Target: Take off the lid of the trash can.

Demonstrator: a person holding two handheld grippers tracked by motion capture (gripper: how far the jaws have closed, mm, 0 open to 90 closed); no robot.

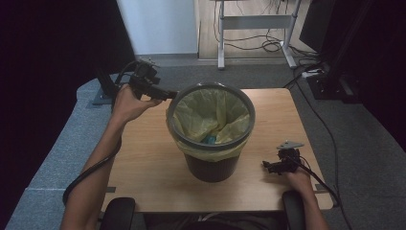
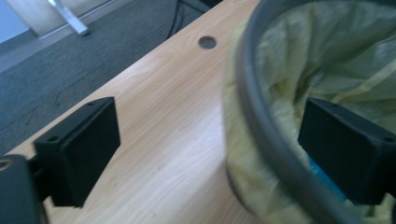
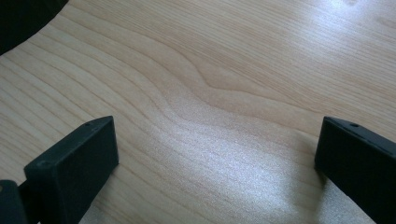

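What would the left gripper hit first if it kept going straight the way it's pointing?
Most likely the grey rim of the bin: the left gripper has its open jaws astride it, one outside, one over the yellow liner. Depth is unclear.

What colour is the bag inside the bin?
Pale yellow. The bag lines the bin and folds over its rim, clearest in the high view.

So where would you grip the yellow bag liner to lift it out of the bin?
Probably the folded-over edge of the yellow liner where it drapes outside the grey rim, coming from the side with the left gripper, one jaw over the rim. That overhang is loose and exposed.
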